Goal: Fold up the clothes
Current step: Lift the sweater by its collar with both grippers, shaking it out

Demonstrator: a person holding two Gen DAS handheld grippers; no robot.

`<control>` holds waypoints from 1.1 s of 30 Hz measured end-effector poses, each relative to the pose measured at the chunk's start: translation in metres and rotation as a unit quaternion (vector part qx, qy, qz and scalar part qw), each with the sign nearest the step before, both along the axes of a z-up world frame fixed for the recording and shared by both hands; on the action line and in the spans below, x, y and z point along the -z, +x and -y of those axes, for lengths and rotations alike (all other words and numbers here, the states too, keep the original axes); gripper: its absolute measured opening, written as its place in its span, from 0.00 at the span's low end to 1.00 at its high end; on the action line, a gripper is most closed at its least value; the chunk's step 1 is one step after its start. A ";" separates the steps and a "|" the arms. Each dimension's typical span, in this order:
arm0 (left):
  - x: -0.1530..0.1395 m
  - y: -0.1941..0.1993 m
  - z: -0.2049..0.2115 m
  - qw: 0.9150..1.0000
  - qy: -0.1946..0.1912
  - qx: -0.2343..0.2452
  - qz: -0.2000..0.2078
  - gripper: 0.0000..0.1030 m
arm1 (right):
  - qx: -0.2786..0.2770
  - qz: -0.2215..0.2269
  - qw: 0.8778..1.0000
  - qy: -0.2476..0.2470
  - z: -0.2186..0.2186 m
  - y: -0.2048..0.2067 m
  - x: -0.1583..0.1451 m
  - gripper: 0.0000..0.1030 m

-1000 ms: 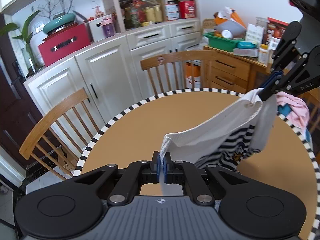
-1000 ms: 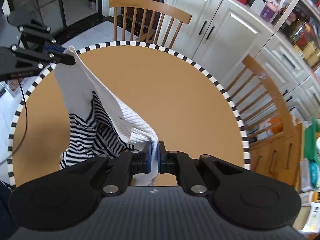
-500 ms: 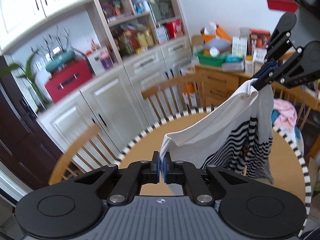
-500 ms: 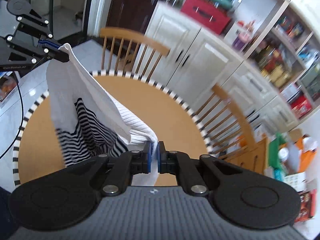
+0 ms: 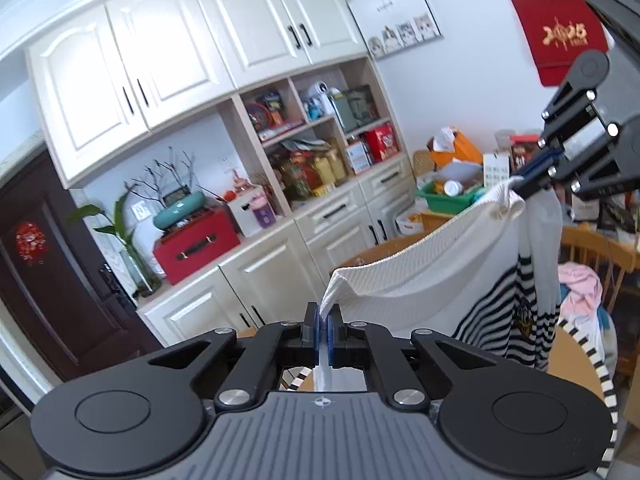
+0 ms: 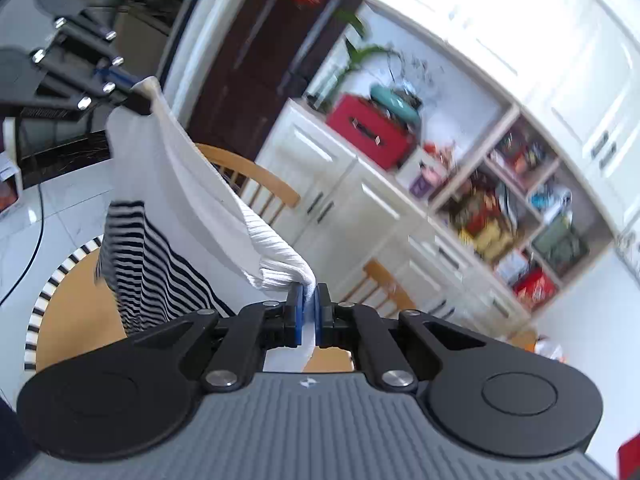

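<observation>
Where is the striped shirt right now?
The striped shirt hangs in the air above the round table, stretched between the left gripper and right gripper, whose jaws each pinch its ribbed white edge.

Left tongs [image 5: 323, 330]: matte black linkage arms with silver screw heads, meeting at two blue-padded fingers [image 5: 313, 330]. Behind the fingers, a grey ribbed housing carries a small crosshair mark, flanked by two round black discs. Right tongs [image 6: 307, 312]: same black arms, silver screws, blue pads and grey ribbed housing, here marked with a small white lightning-like emblem just behind the fingers.
</observation>
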State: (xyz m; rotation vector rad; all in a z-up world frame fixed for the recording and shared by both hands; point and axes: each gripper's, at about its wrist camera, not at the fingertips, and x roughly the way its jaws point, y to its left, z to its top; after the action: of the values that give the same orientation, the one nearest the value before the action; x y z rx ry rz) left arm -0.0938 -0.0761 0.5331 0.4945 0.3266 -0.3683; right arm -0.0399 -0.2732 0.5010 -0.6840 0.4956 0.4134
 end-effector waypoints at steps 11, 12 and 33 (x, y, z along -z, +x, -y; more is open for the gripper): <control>-0.085 -0.113 0.028 0.998 0.023 -0.040 0.051 0.04 | -0.057 0.052 0.997 -0.008 0.012 -0.084 -0.067 0.05; -0.092 -0.120 0.029 0.997 0.022 -0.043 0.057 0.04 | -0.062 0.059 0.996 -0.007 0.013 -0.090 -0.073 0.05; 0.122 0.139 0.034 0.990 0.062 -0.038 -0.125 0.04 | 0.017 -0.117 0.993 -0.009 -0.008 0.125 0.111 0.05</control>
State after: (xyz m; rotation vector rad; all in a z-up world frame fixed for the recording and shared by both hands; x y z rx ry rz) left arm 0.0455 -0.1104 0.4111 0.5563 0.6118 -0.3380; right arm 0.0854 -0.2648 0.3899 -0.6462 0.7313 0.4606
